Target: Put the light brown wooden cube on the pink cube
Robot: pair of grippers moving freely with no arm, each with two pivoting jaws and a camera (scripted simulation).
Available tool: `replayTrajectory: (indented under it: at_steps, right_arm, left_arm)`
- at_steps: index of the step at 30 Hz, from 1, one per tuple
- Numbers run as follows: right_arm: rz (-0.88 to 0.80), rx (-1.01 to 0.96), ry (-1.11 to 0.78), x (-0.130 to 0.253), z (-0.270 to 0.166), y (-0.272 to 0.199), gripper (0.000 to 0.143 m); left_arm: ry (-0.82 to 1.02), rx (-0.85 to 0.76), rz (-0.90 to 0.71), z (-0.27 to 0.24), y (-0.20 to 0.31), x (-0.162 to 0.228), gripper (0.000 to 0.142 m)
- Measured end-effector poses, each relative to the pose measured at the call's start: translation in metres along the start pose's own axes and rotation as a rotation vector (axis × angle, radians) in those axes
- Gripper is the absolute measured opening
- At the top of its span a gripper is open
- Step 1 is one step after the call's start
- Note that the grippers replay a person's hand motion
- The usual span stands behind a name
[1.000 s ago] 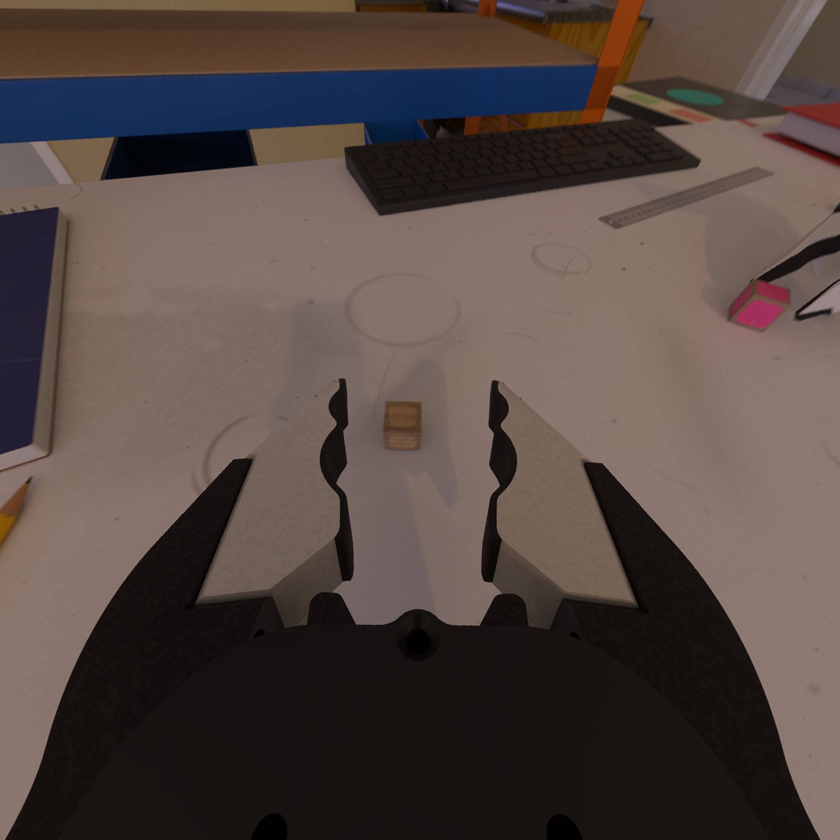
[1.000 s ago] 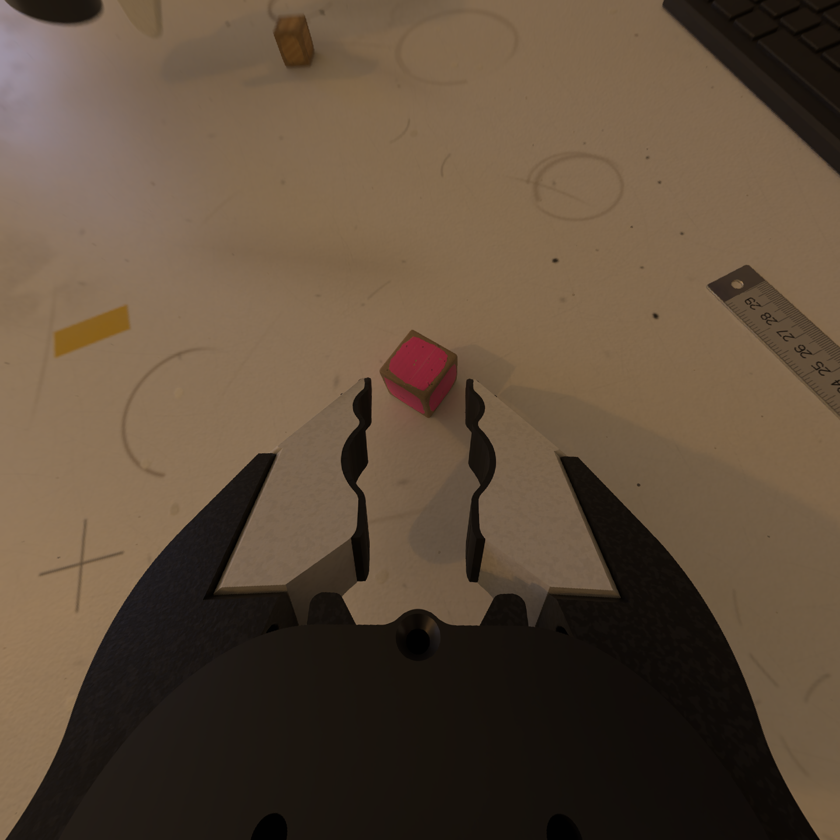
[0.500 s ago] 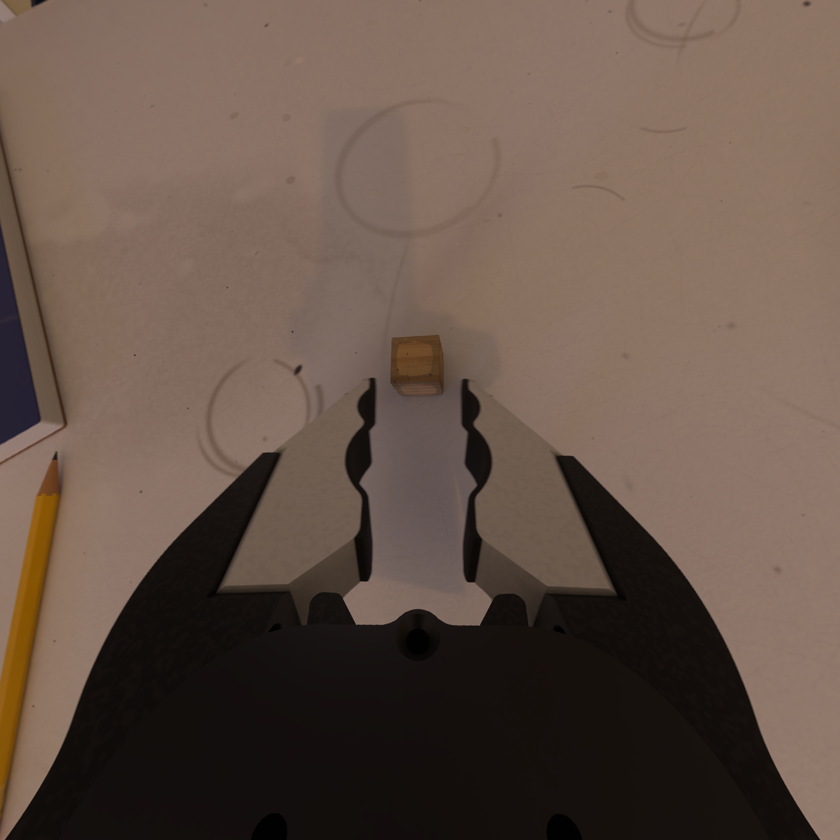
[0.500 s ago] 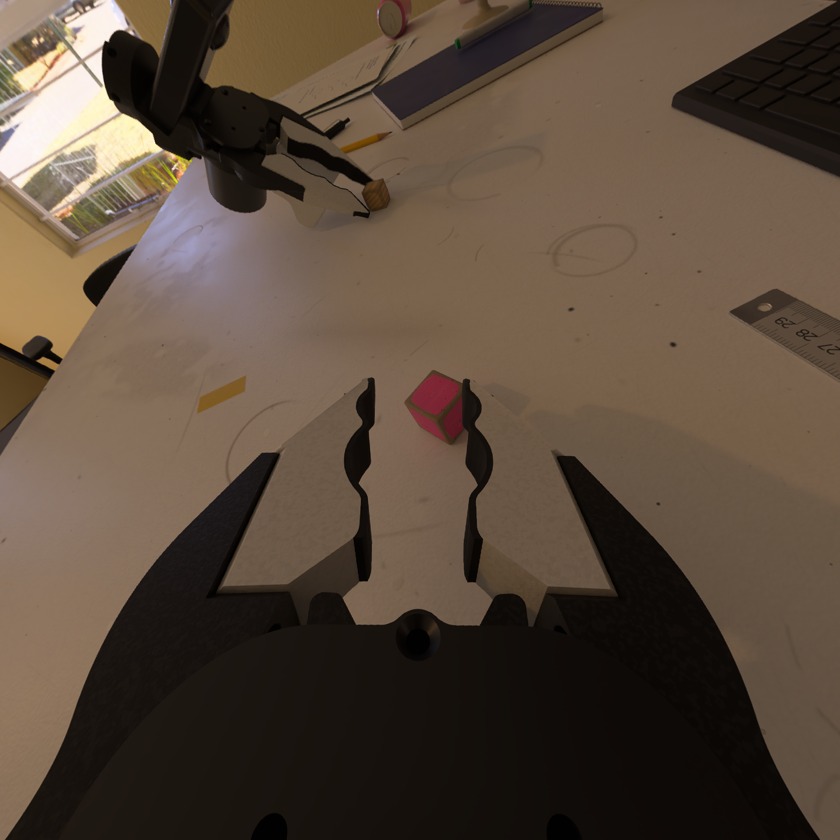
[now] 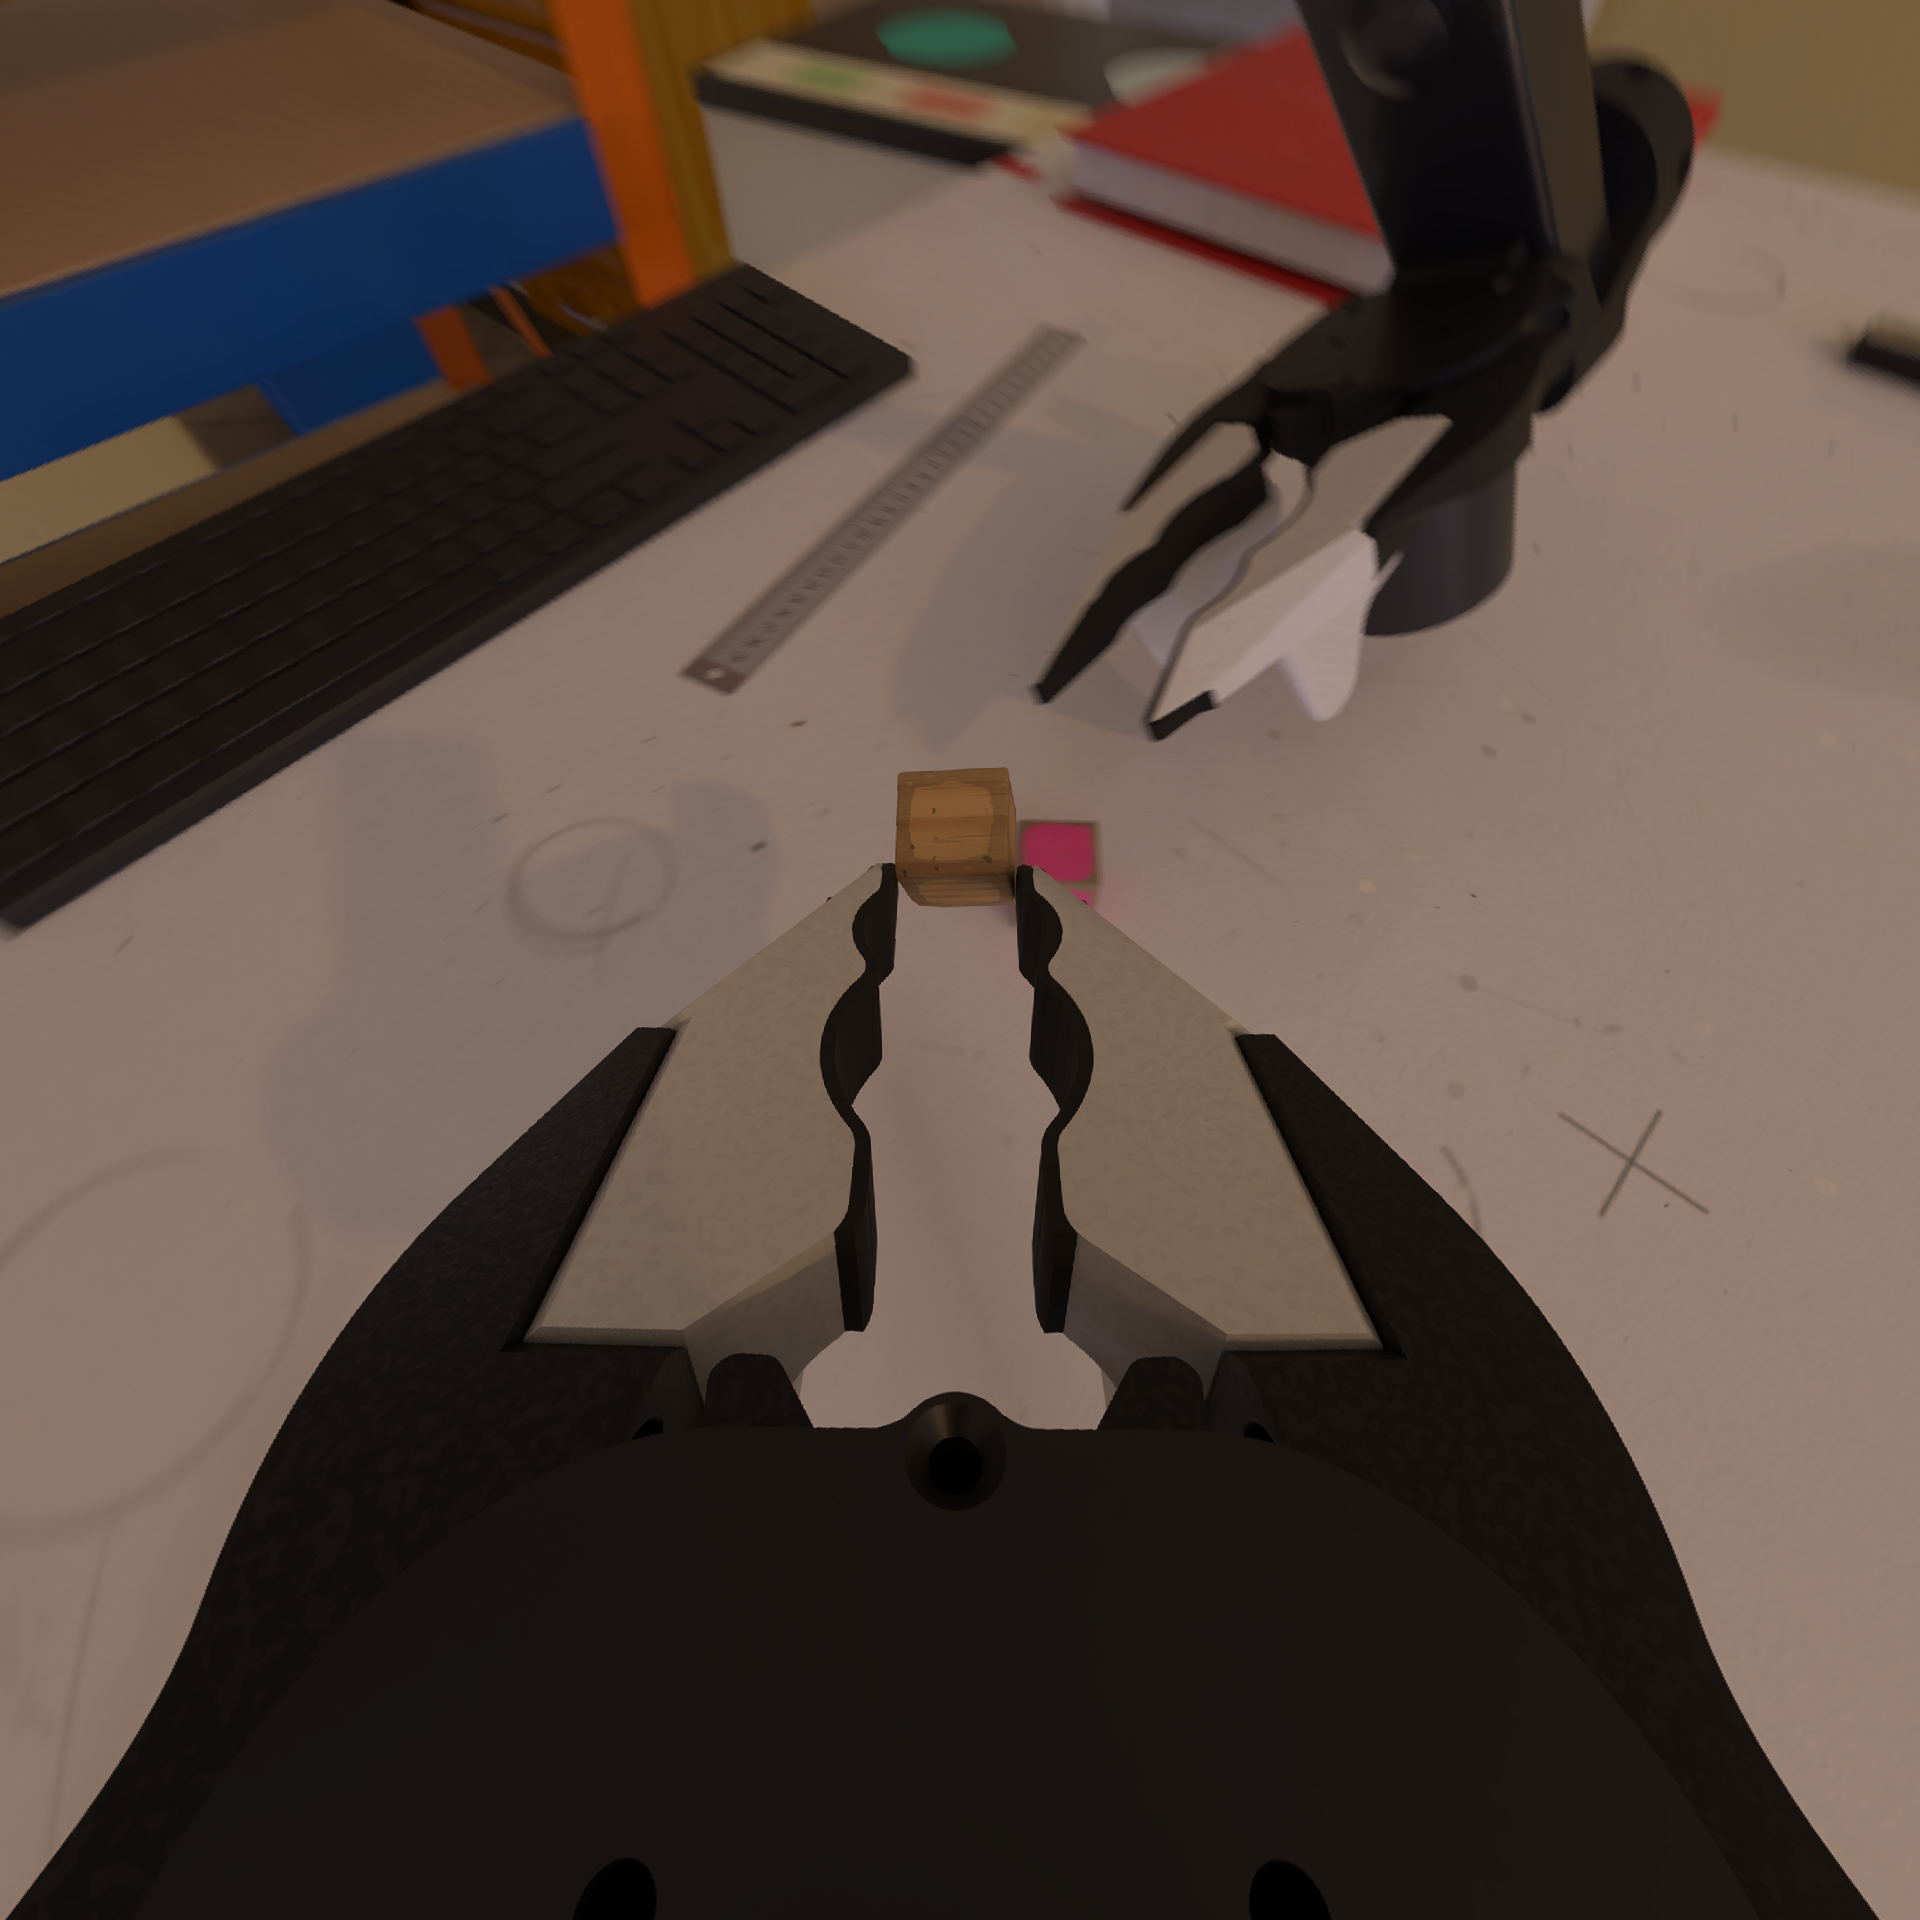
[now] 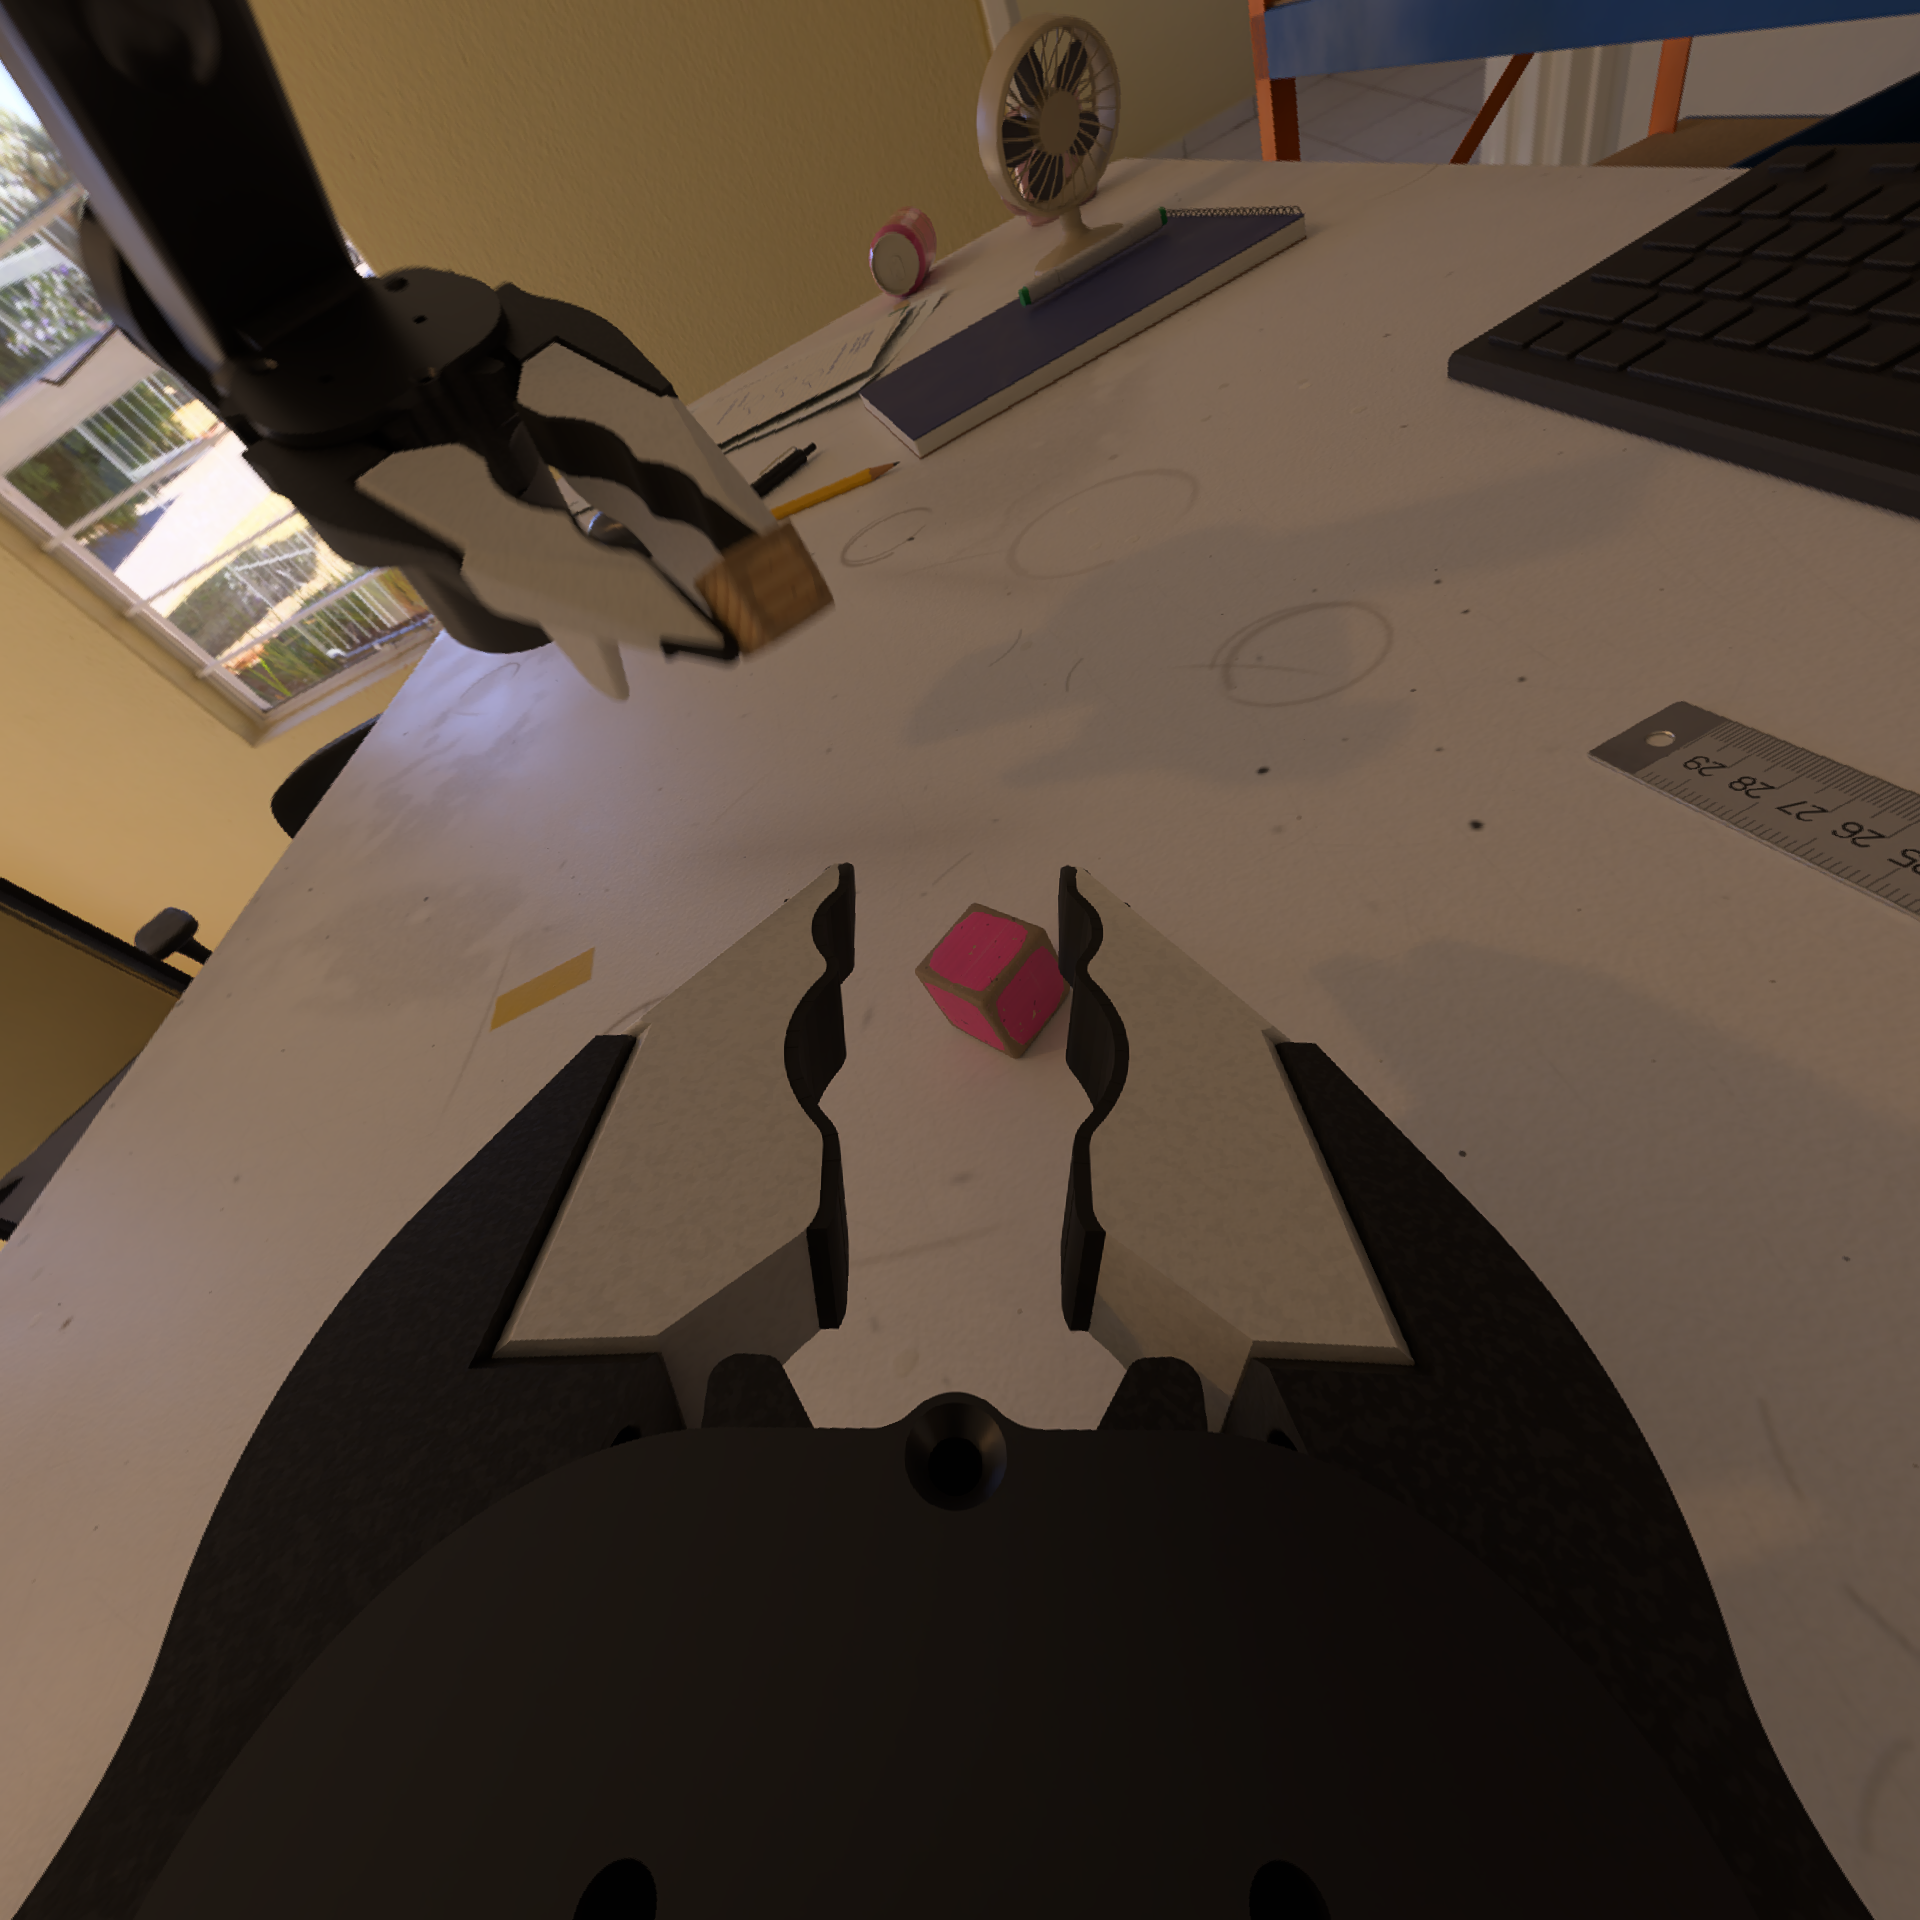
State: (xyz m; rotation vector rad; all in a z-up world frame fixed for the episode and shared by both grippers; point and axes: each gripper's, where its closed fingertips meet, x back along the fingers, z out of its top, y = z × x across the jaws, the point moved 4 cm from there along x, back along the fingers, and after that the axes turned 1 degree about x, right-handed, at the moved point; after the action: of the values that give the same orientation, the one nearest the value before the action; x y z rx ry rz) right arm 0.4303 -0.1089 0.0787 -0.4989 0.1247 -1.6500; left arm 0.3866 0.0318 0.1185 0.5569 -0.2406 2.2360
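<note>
My left gripper [image 5: 955,883] is shut on the light brown wooden cube [image 5: 954,837], held at its fingertips above the table. The same gripper and the wooden cube [image 6: 767,584] show in the air at upper left in the right wrist view. The pink cube [image 6: 992,979] sits on the white table, seen between my right gripper's fingers and close to the right one. In the left wrist view the pink cube [image 5: 1058,849] shows just right of and behind the wooden cube. My right gripper [image 6: 956,883] is open and empty; it also shows in the left wrist view [image 5: 1101,707], above the table.
A black keyboard [image 5: 416,540] and a metal ruler [image 5: 894,509] lie on the table. A blue notebook [image 6: 1081,322], a pencil [image 6: 831,488], a small fan [image 6: 1049,135] and a pink clock [image 6: 902,251] sit farther off. Red books [image 5: 1226,177] lie beyond the right gripper.
My left gripper closed on the wooden cube, lifted it off the table and carried it toward the pink cube. My right gripper drew back and rose; the pink cube stays on the table.
</note>
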Motion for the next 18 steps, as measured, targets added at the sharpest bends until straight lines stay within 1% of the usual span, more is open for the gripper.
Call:
replayTrajectory:
  at_steps: [2,4,6,8,11,15,18]
  right_arm:
    - [0.004,-0.005,0.006,0.001,0.001,0.0,0.04]
    - [0.009,-0.014,0.003,0.001,0.001,0.001,0.039]
    - [0.01,-0.025,0.009,0.002,0.001,0.002,0.037]
    - [0.018,-0.04,0.019,0.002,0.002,0.003,0.038]
    - [0.047,-0.065,0.031,0.003,0.004,0.004,0.039]
    - [0.053,-0.083,0.05,0.004,0.007,0.007,0.041]
    - [0.048,-0.075,0.04,0.001,0.006,0.007,0.041]
  left_arm:
    - [-0.109,-0.064,-0.026,0.011,0.02,-0.027,0.023]
    - [-0.202,-0.101,-0.037,0.016,0.029,-0.047,0.023]
    - [-0.267,-0.097,0.011,0.013,0.026,-0.059,0.023]
    - [-0.314,-0.044,-0.033,0.008,0.027,-0.064,0.023]
    - [-0.309,0.005,-0.081,0.001,0.027,-0.066,0.023]
    - [-0.387,-0.01,-0.052,-0.009,0.026,-0.07,0.023]
    - [-0.41,-0.021,-0.048,-0.013,0.028,-0.073,0.023]
